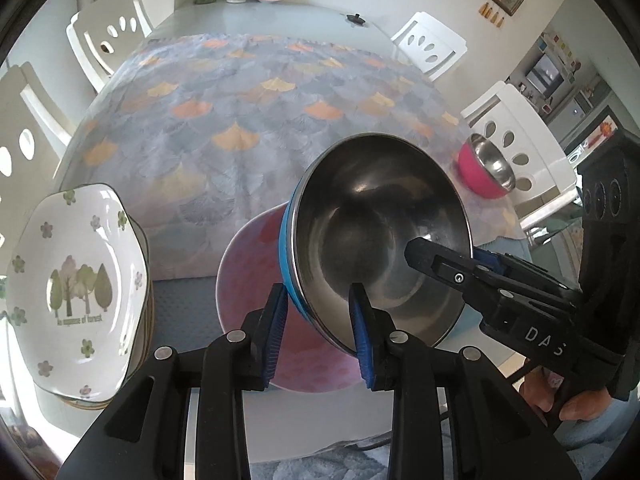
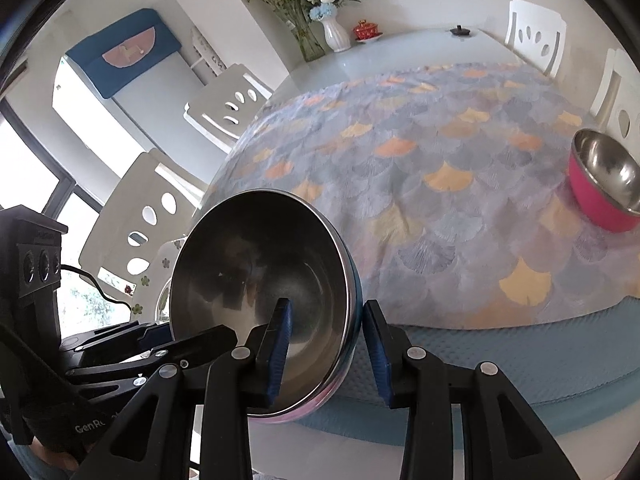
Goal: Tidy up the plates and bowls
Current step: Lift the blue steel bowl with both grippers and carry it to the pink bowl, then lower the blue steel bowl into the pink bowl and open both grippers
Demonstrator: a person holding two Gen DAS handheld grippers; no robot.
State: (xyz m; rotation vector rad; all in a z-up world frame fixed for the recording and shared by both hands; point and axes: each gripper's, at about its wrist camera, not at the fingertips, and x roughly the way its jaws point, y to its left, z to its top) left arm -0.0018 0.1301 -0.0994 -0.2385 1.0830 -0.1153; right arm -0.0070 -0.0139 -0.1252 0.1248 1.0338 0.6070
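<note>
A blue bowl (image 1: pixel 380 232) with a steel inside hangs tilted on its side, mouth toward the cameras, above a pink plate (image 1: pixel 248 280). My left gripper (image 1: pixel 318 296) is shut on the bowl's lower rim, one pad inside and one on the blue outer wall. My right gripper (image 1: pixel 440 264) comes in from the right and pinches the rim there. In the right wrist view the blue bowl (image 2: pixel 260 280) sits between the pads of my right gripper (image 2: pixel 326 308), with my left gripper (image 2: pixel 192 340) beside it. Only a sliver of the pink plate (image 2: pixel 280 418) shows under the bowl.
A stack of white plates (image 1: pixel 76 276) with a tree print stands at the left table edge. A pink bowl (image 1: pixel 486 168) (image 2: pixel 604 184) sits on the patterned tablecloth (image 1: pixel 240 120) at the right. A blue mat (image 2: pixel 500 360) lies near the front edge. White chairs (image 1: pixel 108 32) ring the table.
</note>
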